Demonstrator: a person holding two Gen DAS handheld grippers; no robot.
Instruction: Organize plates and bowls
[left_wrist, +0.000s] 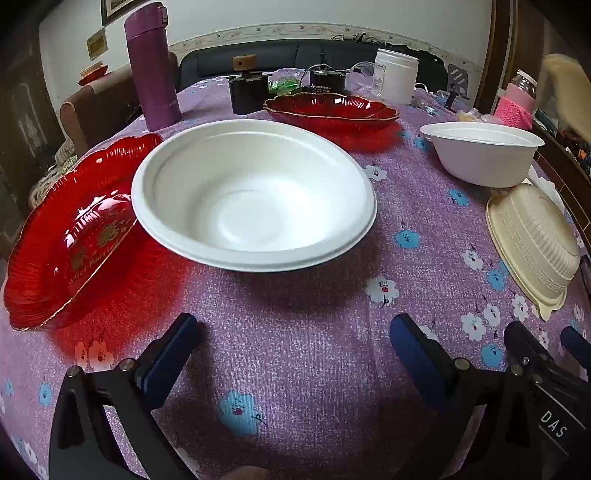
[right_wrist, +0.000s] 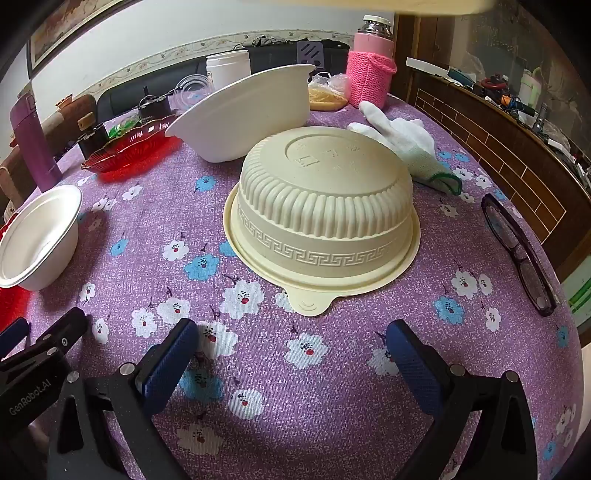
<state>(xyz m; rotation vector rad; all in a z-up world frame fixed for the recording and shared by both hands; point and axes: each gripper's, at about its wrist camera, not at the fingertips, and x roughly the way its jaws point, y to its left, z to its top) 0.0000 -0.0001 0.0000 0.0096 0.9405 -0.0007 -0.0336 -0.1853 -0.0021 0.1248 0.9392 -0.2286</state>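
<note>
Two grippers are ours, one in each hand, and both hang over the purple flowered tablecloth (left_wrist: 295, 350) and point down at it. Our left gripper (left_wrist: 293, 336) has its blue fingers (left_wrist: 173, 347) spread wide, with only cloth between them. Our right gripper (right_wrist: 291, 339) is spread just as wide and holds nothing too.

In front of our left gripper sits a big white bowl (left_wrist: 255, 195), right side up. Its left edge lies over the rim of a red plate (left_wrist: 70, 236) that has gold letters inside. A second red plate (left_wrist: 332, 109) sits farther back, behind the white bowl. A tall purple bottle (left_wrist: 149, 66) stands at the back left. On the right we see another white bowl (left_wrist: 480, 151), also right side up, and near it a cream bowl (left_wrist: 532, 243) turned upside down.

In the right wrist view, that cream bowl (right_wrist: 321, 214) is right in front of our right gripper, close to it but not touching. It has ribbed sides, a key pattern around its rim, and a small tab that points at us. The second white bowl (right_wrist: 251, 114) is just behind it, and looks tilted in this view. A white glove (right_wrist: 406, 144) lies beside the cream bowl at the back right. A pair of dark glasses (right_wrist: 517, 254) lies near the right edge of the table. A pink knitted bottle cover (right_wrist: 371, 77) stands at the back.
</note>
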